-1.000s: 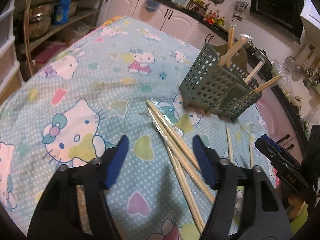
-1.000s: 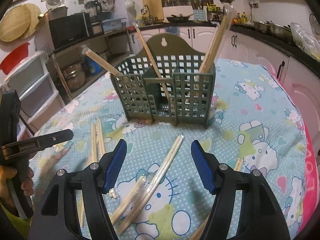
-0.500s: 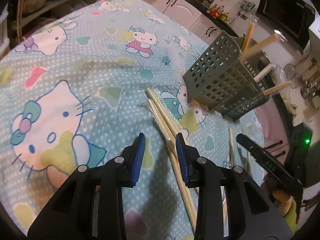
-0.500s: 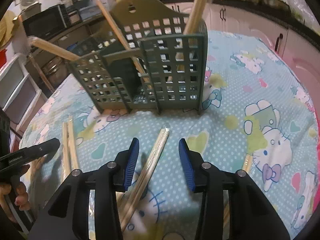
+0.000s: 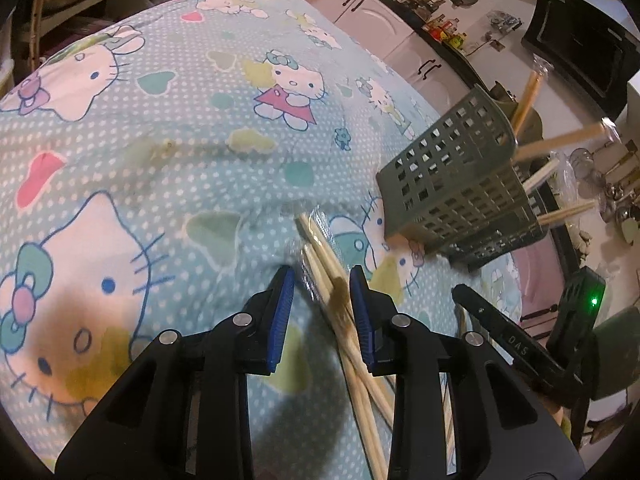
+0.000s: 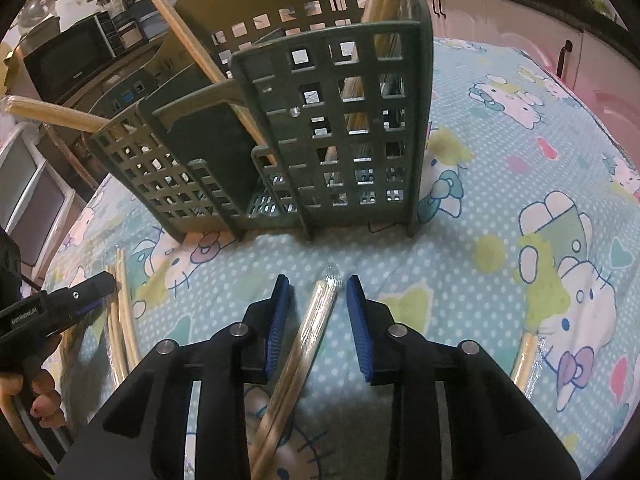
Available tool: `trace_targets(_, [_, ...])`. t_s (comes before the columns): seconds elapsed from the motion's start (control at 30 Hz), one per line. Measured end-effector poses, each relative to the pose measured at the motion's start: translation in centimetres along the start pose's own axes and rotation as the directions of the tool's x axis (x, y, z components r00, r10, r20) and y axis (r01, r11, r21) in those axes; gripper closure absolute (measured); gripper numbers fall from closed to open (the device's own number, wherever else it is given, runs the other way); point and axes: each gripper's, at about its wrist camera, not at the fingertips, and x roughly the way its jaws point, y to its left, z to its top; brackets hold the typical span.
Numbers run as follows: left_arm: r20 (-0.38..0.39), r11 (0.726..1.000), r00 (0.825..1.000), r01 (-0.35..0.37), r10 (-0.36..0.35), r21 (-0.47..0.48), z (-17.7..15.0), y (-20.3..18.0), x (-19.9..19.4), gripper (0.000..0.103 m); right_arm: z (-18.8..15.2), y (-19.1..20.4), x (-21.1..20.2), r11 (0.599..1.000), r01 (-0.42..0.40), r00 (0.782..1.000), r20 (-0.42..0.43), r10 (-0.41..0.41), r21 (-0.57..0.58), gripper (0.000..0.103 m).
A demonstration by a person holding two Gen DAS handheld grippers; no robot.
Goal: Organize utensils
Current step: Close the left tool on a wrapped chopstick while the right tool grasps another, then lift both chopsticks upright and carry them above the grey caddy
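Jaws of both grippers, left [image 5: 322,300] and right [image 6: 314,304], narrowing around wrapped chopsticks [image 6: 316,316] on table [image 5: 160,160], pads not yet touching.

The utensil holder [image 6: 280,128] stands on the tablecloth [image 5: 168,128], with chopsticks [image 6: 188,36] leaning in its compartments. Before it, a wrapped chopstick pair [image 6: 308,328] lies on the cloth between the right gripper [image 6: 318,312] jaws. Left of that, more chopsticks [image 5: 324,264] lie between the left gripper [image 5: 322,312] jaws.
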Motion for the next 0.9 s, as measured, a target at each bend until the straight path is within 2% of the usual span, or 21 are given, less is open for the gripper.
trace_targets(0.2, [0.000, 1.000, 1.000, 0.001, -0.001, -0.006, 0.8, 0.1, 0.5, 0.085, 0.4, -0.6, 0.4, 1.000, 0.005, 1.000, 0.005, -0.006, 0.008, 0.087])
trace_targets(0.5, [0.003, 1.000, 1.000, 0.016, -0.016, -0.024, 1.4, 0.6, 0.4, 0.096, 0.4, -1.6, -0.6, 1.000, -0.018, 1.000, 0.017, 0.018, 0.017, 0.091])
trace_targets(0.67, [0.038, 1.000, 0.999, 0.031, -0.031, -0.004, 1.0, 0.0, -1.3, 0.096, 0.4, -2.3, -2.7, 0.999, -0.036, 0.998, 0.055, 0.035, 0.019, 0.091])
trace_targets(0.9, [0.122, 0.997, 0.992, 0.032, -0.041, 0.071, 0.5, -2.5, -4.8, 0.098, 0.5, -2.2, -6.2, 0.998, -0.070, 0.989, 0.130, 0.070, 0.000, 0.092])
